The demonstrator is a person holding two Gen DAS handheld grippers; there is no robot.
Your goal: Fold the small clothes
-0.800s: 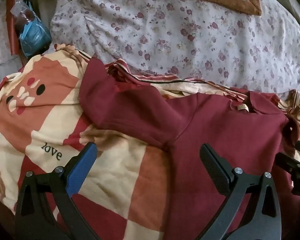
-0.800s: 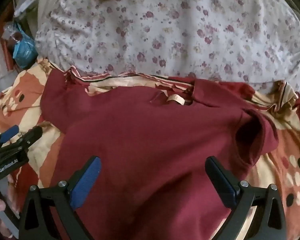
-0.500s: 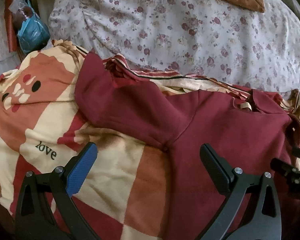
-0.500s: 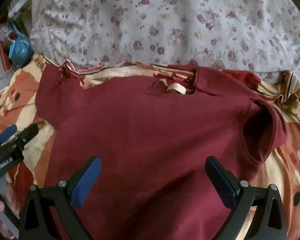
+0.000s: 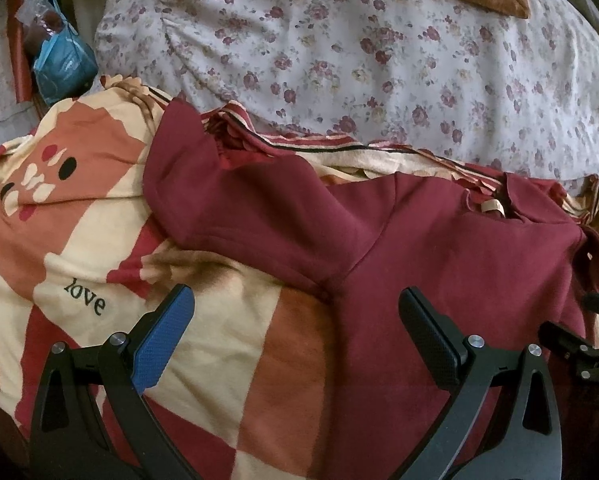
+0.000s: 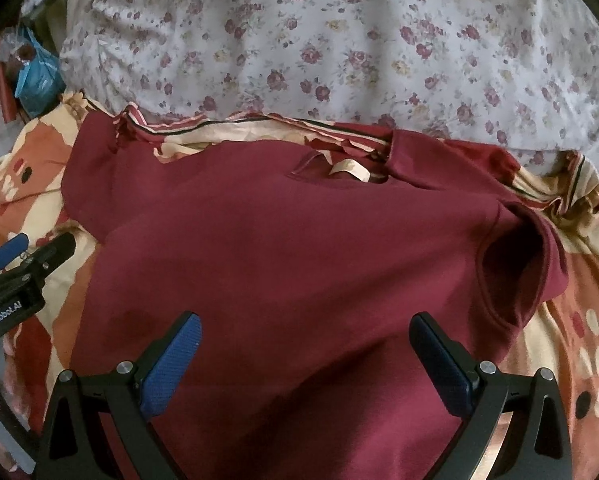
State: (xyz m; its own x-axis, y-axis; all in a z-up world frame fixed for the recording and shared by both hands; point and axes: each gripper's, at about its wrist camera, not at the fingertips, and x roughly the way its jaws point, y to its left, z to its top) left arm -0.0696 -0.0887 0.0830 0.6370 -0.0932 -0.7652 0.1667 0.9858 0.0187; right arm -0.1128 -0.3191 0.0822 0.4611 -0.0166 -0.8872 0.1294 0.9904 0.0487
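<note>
Lying ahead: maroon shirt (image 6: 283, 264), collar far, probably flat on the blanket (image 5: 203, 340).
Nearer sleeve: left gripper (image 5: 295, 336), fingers wide, empty.
Right gripper (image 6: 305, 356): over body, fingers wide, empty.

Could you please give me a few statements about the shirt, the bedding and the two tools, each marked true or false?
1. The maroon shirt lies spread on the patterned blanket. True.
2. The left tool is clamped on the shirt's sleeve. False: its fingers are wide apart and hold nothing.
3. The word "love" is printed on the blanket. True.
4. The right tool is shut on the shirt's hem. False: it is open, with the shirt's body showing between its fingers.
5. The bedding beyond the shirt is plain blue. False: it is a white floral quilt.
</note>
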